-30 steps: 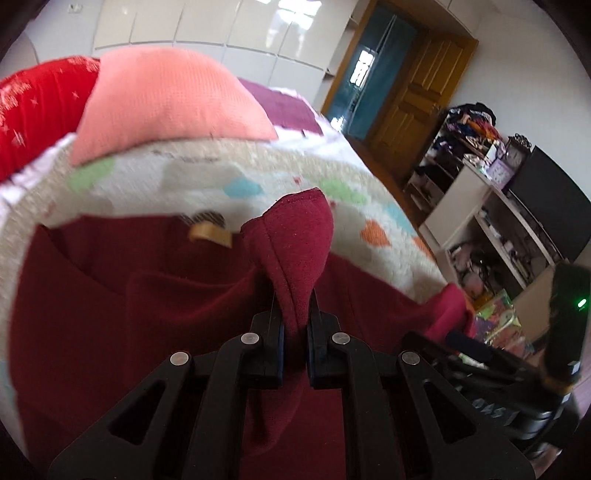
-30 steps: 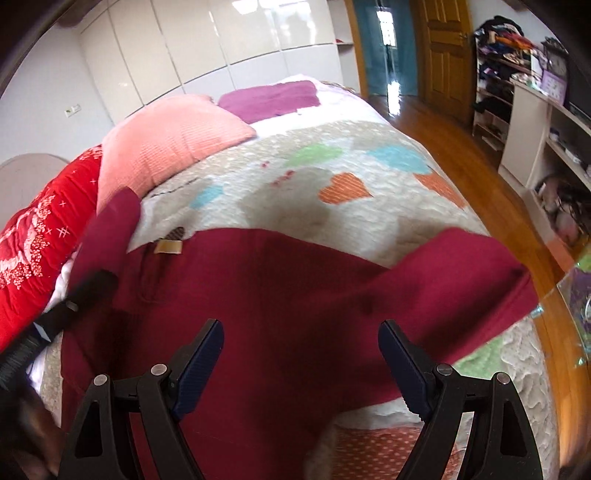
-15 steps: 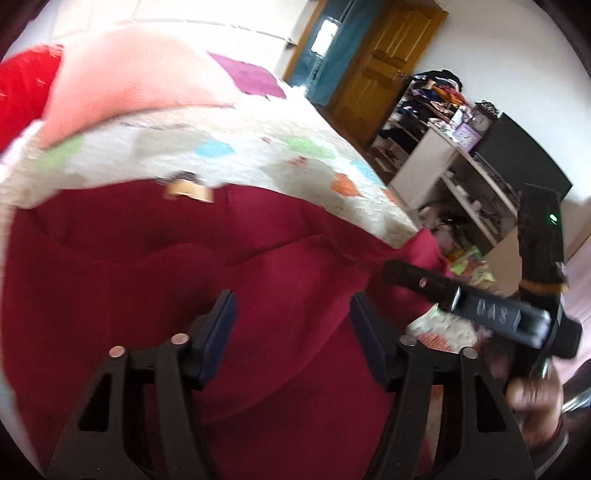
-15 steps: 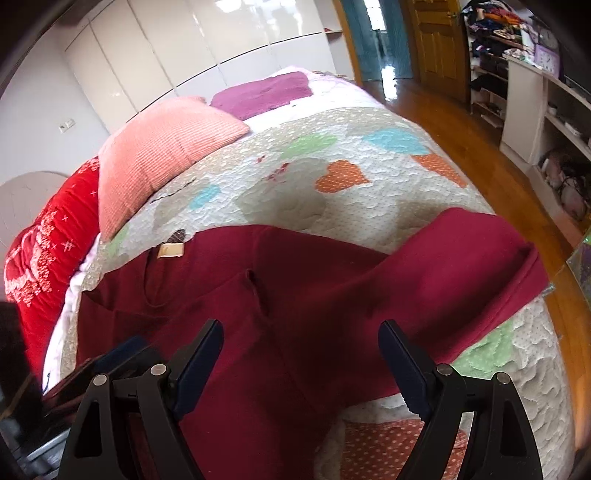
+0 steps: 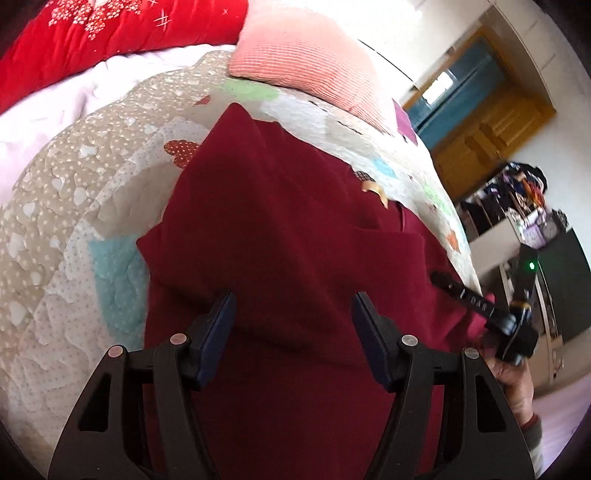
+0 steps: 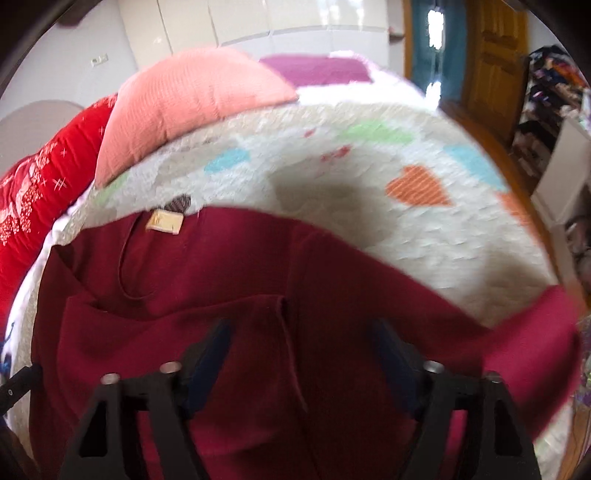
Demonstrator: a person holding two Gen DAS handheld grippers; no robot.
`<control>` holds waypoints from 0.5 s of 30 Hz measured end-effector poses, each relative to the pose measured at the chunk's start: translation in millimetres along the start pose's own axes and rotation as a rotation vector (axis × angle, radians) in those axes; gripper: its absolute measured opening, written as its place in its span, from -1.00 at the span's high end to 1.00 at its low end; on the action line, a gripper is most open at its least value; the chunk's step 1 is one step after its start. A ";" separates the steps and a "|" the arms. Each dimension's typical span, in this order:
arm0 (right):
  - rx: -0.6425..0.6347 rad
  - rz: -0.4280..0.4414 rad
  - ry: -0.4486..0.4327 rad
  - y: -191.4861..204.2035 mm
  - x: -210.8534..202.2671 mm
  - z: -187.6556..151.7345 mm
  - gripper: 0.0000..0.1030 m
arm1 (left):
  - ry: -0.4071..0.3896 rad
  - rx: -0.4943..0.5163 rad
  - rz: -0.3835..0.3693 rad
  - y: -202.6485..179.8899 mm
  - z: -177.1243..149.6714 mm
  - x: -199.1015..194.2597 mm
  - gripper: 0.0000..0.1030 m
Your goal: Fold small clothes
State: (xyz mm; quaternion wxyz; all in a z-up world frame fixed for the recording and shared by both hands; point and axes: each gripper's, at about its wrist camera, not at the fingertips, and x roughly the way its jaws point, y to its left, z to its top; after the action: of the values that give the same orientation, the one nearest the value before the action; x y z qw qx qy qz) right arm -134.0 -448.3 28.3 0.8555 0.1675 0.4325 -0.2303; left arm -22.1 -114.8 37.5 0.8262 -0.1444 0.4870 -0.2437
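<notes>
A dark red long-sleeved top (image 5: 295,229) lies spread on the quilted bed, its tan neck label (image 5: 375,190) at the far edge. My left gripper (image 5: 291,321) hovers open over the top's body with nothing between its pads. In the blurred right wrist view, the top (image 6: 221,280) shows one sleeve folded across the chest, its cuff edge (image 6: 282,314) near the middle. The other sleeve (image 6: 524,354) stretches out to the right. My right gripper (image 6: 301,343) hangs just above the folded sleeve. Its jaws are closing, and the pads press on nothing.
A salmon pillow (image 5: 306,55) and a red blanket (image 5: 110,33) lie at the head of the bed. The patchwork quilt (image 5: 74,221) surrounds the top. A person's hand (image 5: 513,376) holds the right gripper. White shelves (image 6: 565,177) and a wooden door (image 6: 495,55) stand beyond the bed.
My left gripper let go of the sleeve, opened and swung over to the top's left side. The sleeve now lies across the chest. My right gripper dropped closer and its jaws narrowed.
</notes>
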 end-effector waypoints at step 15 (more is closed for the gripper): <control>-0.074 -0.059 -0.184 -9.5 -77.6 6.4 0.89 | -0.140 -0.015 0.103 9.2 27.4 1.8 0.26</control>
State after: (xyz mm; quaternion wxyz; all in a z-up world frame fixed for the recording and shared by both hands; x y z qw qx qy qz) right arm -175.2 -440.0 94.6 0.8900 0.1013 0.3652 -0.2534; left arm 5.1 -108.0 45.1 0.8686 -0.1419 0.4365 -0.1867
